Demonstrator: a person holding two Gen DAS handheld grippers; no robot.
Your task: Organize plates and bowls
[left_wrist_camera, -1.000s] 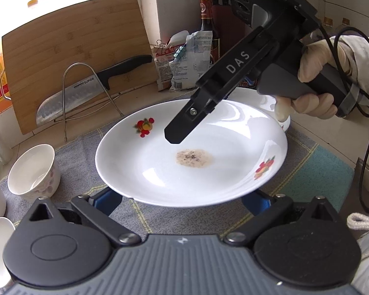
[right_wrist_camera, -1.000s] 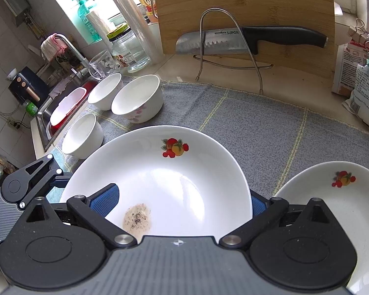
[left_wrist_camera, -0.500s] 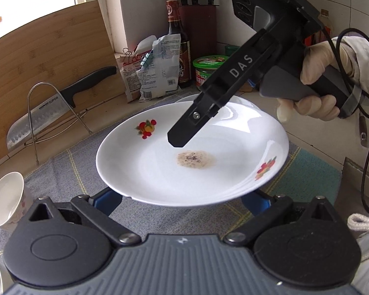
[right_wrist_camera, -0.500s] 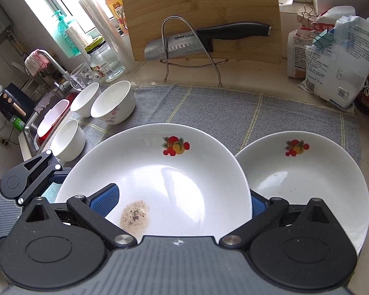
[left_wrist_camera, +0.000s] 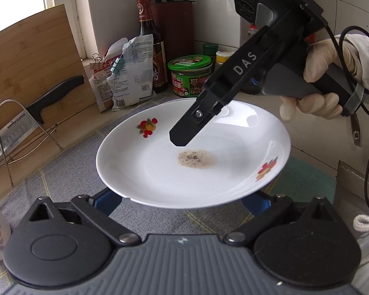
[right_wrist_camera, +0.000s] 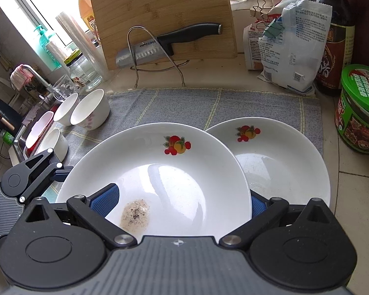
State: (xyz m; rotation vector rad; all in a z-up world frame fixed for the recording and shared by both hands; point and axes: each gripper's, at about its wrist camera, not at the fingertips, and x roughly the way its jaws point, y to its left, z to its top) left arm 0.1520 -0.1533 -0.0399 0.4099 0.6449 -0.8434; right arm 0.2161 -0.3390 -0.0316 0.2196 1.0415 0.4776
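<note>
A white plate (left_wrist_camera: 160,167) with fruit prints and a brown food stain is held up above the grey mat. It lies across the fingers of my left gripper (left_wrist_camera: 182,195), whose blue pads stand wide apart under its near rim; the fingertips are hidden. My right gripper (right_wrist_camera: 182,191) is also spread wide. One of its fingers (left_wrist_camera: 184,132) is over the plate's inside near the stain, and the other is outside the rim. The carried plate (right_wrist_camera: 184,167) overlaps a second fruit-print plate (right_wrist_camera: 283,162) that lies on the mat. Several white bowls (right_wrist_camera: 91,113) stand at the left.
A knife in a wire rack (right_wrist_camera: 157,46) leans on a bamboo board at the back. Food bags (right_wrist_camera: 290,46), a dark bottle (right_wrist_camera: 337,36) and a green tub (right_wrist_camera: 359,108) crowd the right. The sink (right_wrist_camera: 29,135) is at the far left. A gloved hand (left_wrist_camera: 317,73) holds the right gripper.
Both grippers and the carried plate have moved right together. The second plate now sits partly under the carried one. The bowls have dropped back to the left.
</note>
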